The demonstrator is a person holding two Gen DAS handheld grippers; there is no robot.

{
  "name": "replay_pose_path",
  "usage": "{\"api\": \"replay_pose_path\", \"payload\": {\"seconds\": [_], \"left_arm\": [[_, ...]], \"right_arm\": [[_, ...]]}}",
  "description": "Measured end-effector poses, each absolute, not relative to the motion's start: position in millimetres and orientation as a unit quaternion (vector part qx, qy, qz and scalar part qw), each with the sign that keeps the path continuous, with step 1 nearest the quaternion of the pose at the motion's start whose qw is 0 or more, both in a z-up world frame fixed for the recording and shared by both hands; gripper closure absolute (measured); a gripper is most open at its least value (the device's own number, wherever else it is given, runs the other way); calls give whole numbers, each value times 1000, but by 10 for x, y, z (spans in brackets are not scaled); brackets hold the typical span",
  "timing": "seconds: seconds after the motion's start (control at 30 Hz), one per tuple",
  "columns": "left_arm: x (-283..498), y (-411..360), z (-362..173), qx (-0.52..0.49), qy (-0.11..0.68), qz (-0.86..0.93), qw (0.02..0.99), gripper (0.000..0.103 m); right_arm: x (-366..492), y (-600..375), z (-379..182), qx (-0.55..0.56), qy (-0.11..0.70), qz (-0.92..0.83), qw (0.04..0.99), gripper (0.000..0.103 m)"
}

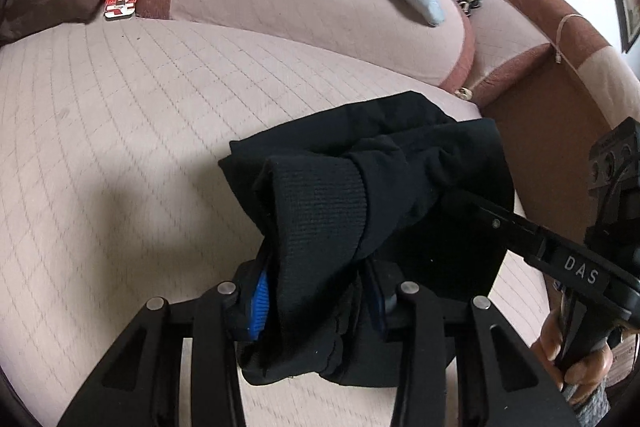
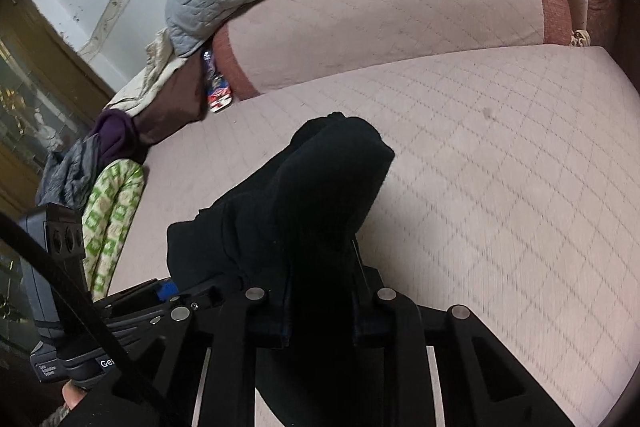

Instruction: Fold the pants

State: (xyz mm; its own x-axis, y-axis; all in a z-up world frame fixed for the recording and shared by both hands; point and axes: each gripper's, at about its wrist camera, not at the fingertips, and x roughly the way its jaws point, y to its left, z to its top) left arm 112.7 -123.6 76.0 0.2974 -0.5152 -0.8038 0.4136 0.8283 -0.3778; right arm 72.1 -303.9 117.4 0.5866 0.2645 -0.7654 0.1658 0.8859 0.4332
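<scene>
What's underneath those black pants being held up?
Under the black pants lies the pink quilted sofa seat, with their shadow on it. The cushion directly below the bundle, and most of both grippers' fingers, are covered by the cloth.

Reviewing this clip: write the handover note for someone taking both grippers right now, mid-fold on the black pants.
Left gripper: shut on the black pants, gripping at the ribbed band.
Right gripper: shut on the same pants, bunched between its fingers.
Pants: gathered in a thick bundle, held by both grippers over the pink quilted sofa seat; whether any part rests on it is unclear.
Done: pants appear doubled over at least once.
Left: lay the bundle flat on the seat, finish and smooth the fold, release.
</scene>
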Motion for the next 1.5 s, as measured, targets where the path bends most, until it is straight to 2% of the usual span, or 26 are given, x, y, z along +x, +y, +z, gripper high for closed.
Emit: {"api": "replay_pose_path", "payload": {"seconds": [0.2, 0.27, 0.33, 0.37, 0.53, 0.63, 0.8, 0.97, 1.13, 1.33, 1.5], "left_arm": [[1518, -1325, 414, -49, 543, -259, 797, 64], [1597, -1308, 264, -42, 552, -241, 798, 57], [1660, -1254, 146, -66, 565, -236, 788, 37], [1677, -1213, 111, -81, 573, -234, 781, 36], [1610, -997, 243, -123, 576, -246, 770, 37], [1529, -858, 513, -143, 540, -248, 791, 37], [1507, -1004, 727, -154, 521, -273, 794, 37], [1642, -1327, 468, -106, 554, -259, 784, 37], [1761, -1304, 105, -134, 586, -239, 763, 37], [1756, -1133, 145, -166, 586, -255, 751, 35], [1495, -867, 355, -165, 577, -243, 762, 35]], "right_arm": [[1145, -3173, 807, 236, 482, 4, 844, 81], [1243, -3231, 608, 235, 497, -15, 835, 70], [1271, -3285, 492, 232, 503, -39, 832, 61], [1266, -3318, 436, 236, 505, -47, 829, 58], [1048, -3401, 667, 240, 470, -35, 849, 58], [839, -3409, 924, 235, 441, -25, 866, 56], [500, -3285, 1105, 266, 416, 15, 870, 53], [382, -3024, 939, 242, 435, 29, 867, 52], [388, -2947, 568, 228, 464, 17, 856, 51], [372, -2903, 581, 198, 459, 6, 866, 51], [58, -2996, 831, 217, 426, -3, 878, 42]]}}
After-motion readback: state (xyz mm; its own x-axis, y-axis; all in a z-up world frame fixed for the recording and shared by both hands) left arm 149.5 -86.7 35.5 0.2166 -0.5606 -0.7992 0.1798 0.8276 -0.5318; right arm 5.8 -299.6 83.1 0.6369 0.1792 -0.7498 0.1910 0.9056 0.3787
